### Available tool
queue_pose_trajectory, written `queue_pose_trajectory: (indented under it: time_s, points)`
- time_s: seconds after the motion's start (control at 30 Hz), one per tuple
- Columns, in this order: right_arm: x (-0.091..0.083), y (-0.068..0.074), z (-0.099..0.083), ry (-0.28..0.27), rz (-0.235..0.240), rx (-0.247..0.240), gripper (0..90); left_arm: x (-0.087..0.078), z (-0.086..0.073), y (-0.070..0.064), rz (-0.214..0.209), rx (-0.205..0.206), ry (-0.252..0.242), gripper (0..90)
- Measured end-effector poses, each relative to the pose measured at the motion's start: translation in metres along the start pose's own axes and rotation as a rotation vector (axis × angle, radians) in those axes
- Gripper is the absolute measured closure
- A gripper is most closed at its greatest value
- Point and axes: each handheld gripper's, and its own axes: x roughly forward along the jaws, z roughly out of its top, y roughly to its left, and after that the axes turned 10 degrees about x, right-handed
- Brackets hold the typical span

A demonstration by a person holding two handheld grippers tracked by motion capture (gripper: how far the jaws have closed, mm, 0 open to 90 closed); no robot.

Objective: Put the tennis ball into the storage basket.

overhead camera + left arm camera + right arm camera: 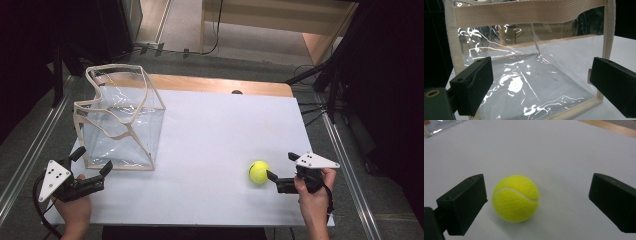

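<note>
Reaching for the fuzzy yellow-green tennis ball (259, 171) is the step in hand, so do it clean: your right gripper (281, 172) has its jaws wide apart with the ball sitting between them but crowding the one jaw, as the right gripper view shows (515, 198). Shift the gripper sideways so the ball is centred, push forward until the jaws flank its widest part, then close slow; a round felt ball will likely squirt out if you pinch it off-centre or near its front. Ball is on the white surface (215, 130), right of middle, near your edge, well apart from the clear plastic bag with beige webbing trim (120, 122) standing upright at the far left. Your left gripper (92, 160) sits just in front of that bag, jaws also apart and holding nothing, aimed at its lower front panel (529, 82). Judging from the layout, the ball goes into the bag, so use the left to steady the floppy top rim, which sags inward and could block the drop. Keep cables off the ball.
</note>
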Motion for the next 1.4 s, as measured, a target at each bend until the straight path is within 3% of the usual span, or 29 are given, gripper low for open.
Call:
queue_pose_trajectory:
  time_s: [0.53, 1.4]
  points:
    - [0.022, 0.017, 0.012, 0.128, 0.061, -0.061, 0.5, 0.000, 0.000, 0.000, -0.001, 0.002, 0.001, 5.4]
    - [0.059, 0.023, 0.018, 0.335, 0.042, -0.085, 0.5, 0.000, 0.000, -0.001, 0.000, 0.006, 0.003, 5.4]
